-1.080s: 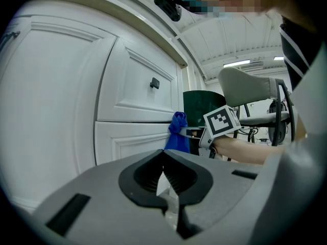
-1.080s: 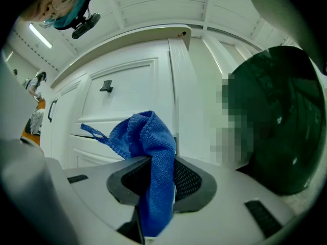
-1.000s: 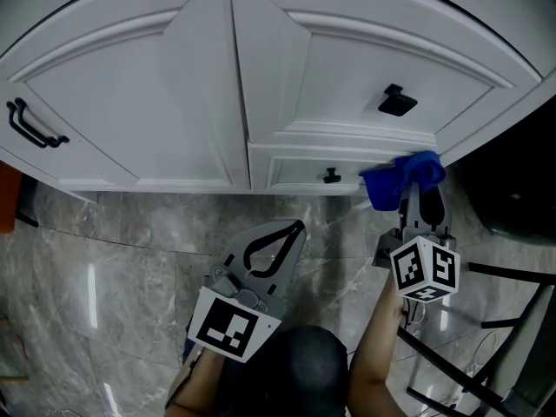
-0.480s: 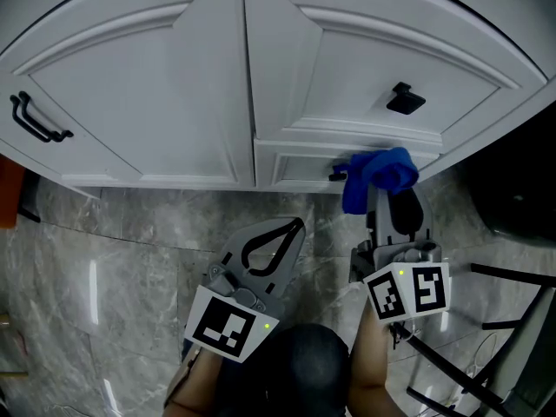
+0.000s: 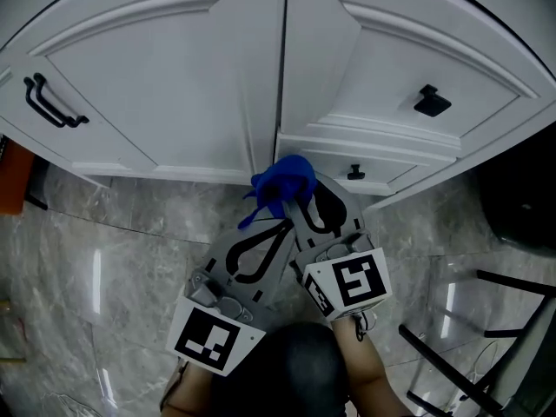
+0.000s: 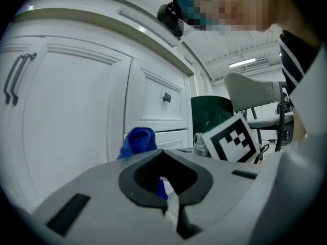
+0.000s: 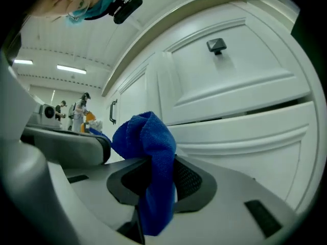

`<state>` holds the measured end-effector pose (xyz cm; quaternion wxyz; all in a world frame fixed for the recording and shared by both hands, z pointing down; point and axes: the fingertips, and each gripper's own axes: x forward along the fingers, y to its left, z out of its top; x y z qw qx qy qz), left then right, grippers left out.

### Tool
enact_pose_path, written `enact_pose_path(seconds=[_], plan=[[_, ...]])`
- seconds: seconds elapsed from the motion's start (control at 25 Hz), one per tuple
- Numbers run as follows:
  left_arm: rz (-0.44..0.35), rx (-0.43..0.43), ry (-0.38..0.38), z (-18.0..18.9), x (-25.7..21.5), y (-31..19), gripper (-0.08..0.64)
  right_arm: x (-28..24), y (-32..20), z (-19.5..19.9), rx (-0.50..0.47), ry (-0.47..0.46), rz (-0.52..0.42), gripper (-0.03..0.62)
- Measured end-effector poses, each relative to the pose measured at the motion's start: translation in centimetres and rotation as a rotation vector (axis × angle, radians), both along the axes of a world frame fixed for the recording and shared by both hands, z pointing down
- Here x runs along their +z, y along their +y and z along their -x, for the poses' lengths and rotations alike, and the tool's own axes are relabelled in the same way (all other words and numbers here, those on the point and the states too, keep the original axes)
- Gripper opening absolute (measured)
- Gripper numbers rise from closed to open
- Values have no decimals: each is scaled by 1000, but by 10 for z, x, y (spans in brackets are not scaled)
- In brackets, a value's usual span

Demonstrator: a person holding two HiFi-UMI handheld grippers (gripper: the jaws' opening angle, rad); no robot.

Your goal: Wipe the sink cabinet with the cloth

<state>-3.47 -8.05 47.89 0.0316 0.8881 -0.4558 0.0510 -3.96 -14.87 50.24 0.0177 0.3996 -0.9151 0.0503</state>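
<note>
Right gripper [image 5: 294,200] grips the blue cloth [image 5: 280,181] low on the sink cabinet [image 5: 165,85], by the seam between its doors.
Bunching the cloth ahead of the jaws probably lets fabric, not plastic, meet the white paint. Left gripper [image 5: 280,228], jaws together on nothing, sits just beside, likely kept clear. Only the head view places the cloth on the cabinet. Right gripper view shows it pinched and hanging below, and left gripper view shows its own jaws meeting.

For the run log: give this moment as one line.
right gripper: shut on cloth | cloth: at cabinet door seam | left gripper: shut, empty
</note>
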Motion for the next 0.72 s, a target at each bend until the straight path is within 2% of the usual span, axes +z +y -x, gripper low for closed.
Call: enact_pose_path(seconds=[0.16,0.4,0.52,0.72], plan=[[-3,-12,5,6,-2,2,5,19,-9,10,21,43,23,121],[-12,17,3,-1,-1,1,5,25,-21,-2,85,99,-2,121],[-16,23,8,-2,0,0,5,27,-25,-14,129,125,-10,121],[-22,43,-6,-7,3,-2,5,27,-35,-45,217,117,-2,121]])
